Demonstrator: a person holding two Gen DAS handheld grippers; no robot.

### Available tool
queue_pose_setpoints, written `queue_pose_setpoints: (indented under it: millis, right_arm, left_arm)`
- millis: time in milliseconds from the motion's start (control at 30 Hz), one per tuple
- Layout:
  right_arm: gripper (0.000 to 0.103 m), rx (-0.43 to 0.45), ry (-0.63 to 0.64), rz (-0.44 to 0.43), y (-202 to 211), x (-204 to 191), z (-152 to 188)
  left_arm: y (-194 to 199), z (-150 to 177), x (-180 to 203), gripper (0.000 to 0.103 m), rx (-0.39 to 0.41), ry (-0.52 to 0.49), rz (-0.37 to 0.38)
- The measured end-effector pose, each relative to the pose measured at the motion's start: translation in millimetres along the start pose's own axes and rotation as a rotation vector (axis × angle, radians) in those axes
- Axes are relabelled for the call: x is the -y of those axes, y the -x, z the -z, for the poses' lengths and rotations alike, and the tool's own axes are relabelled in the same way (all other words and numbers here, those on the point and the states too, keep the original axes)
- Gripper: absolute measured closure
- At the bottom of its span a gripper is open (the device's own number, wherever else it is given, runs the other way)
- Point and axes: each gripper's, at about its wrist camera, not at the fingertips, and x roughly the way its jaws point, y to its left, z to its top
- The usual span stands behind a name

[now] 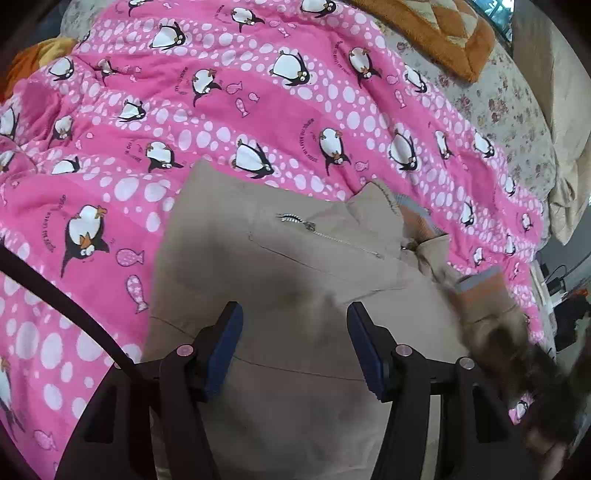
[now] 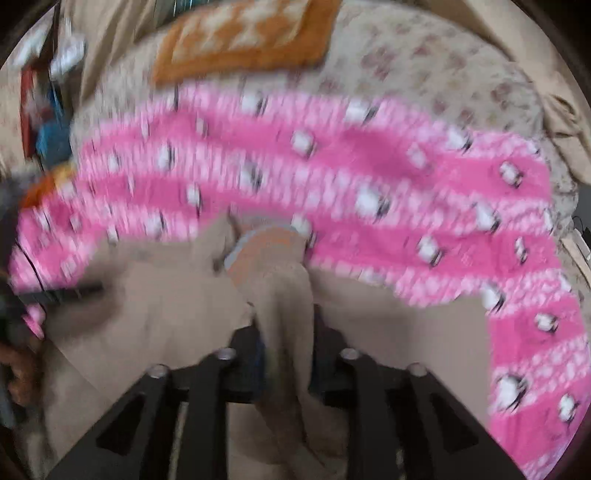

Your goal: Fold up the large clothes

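A beige jacket (image 1: 258, 258) with a zipped pocket lies on a pink penguin-print blanket (image 1: 221, 110). My left gripper (image 1: 294, 321) is open just above the jacket's body, holding nothing. In the blurred right wrist view, my right gripper (image 2: 284, 328) is shut on the jacket's beige sleeve (image 2: 284, 295), whose orange and grey cuff (image 2: 266, 247) points away from me. The sleeve with that cuff (image 1: 480, 288) also shows blurred at the right of the left wrist view.
The pink blanket (image 2: 369, 177) covers a bed with a floral sheet (image 1: 509, 110). An orange patterned cloth (image 1: 436, 33) lies at the far side. A black cable (image 1: 66, 306) crosses the lower left. Cluttered items (image 1: 565, 295) sit past the bed's right edge.
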Motion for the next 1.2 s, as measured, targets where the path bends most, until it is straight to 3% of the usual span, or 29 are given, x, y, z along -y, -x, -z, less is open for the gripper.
queue_pose_setpoints:
  millis: [100,200,233,333,400,500,533,700,733,767,800,933,1033,1200]
  right_arm:
    - [0.051,-0.019,-0.017,-0.051,13.3,-3.2,21.9]
    - [0.033,-0.025,-0.027,-0.126,38.4,-1.0,46.7]
    - [0.033,-0.027,-0.043,-0.136,44.4,-1.3,53.6]
    - [0.030,-0.005,-0.139,-0.173,69.5,3.7,85.7]
    - [0.027,-0.035,-0.197,-0.183,72.6,3.2,103.9]
    - [0.027,-0.102,-0.278,-0.145,63.7,2.1,132.3]
    - [0.027,-0.073,-0.265,-0.128,66.8,-0.9,137.0]
    - [0.017,-0.079,-0.139,-0.070,61.7,-19.9,137.6]
    - [0.016,-0.077,-0.133,-0.068,61.7,-20.9,138.9]
    - [0.016,-0.079,-0.129,-0.067,62.0,-20.9,139.1]
    - [0.015,-0.081,-0.126,-0.068,62.7,-20.3,139.7]
    - [0.011,-0.089,-0.124,-0.069,62.1,-19.4,141.3]
    - [0.010,-0.095,-0.121,-0.057,62.0,-22.7,140.8]
    - [0.010,-0.103,-0.135,-0.057,60.0,-19.5,139.1]
  left_arm:
    - [1.3,0.7,6.4,0.071,-0.003,0.003,0.072]
    - [3.8,3.7,20.4,0.070,-0.005,-0.016,0.164]
    - [3.7,6.8,30.5,0.070,-0.016,-0.030,0.213]
    - [10.3,18.6,59.2,0.070,-0.002,-0.127,0.265]
    - [11.9,25.8,75.6,0.067,-0.002,-0.165,0.302]
    - [5.7,29.6,107.0,0.066,-0.049,-0.202,0.356]
    - [2.7,28.6,115.6,0.066,-0.054,-0.189,0.372]
    - [-40.3,26.2,135.2,0.064,-0.154,-0.092,0.240]
    - [-47.2,28.9,134.0,0.069,-0.180,-0.070,0.226]
    - [-46.9,31.4,131.6,0.086,-0.173,-0.054,0.223]
    - [-41.8,32.0,130.8,0.103,-0.150,-0.048,0.212]
    - [10.0,30.9,134.6,0.103,-0.031,-0.101,0.274]
    - [62.5,16.6,117.2,0.103,0.069,-0.086,0.314]
    - [111.3,-3.9,51.9,0.103,0.160,-0.059,0.205]
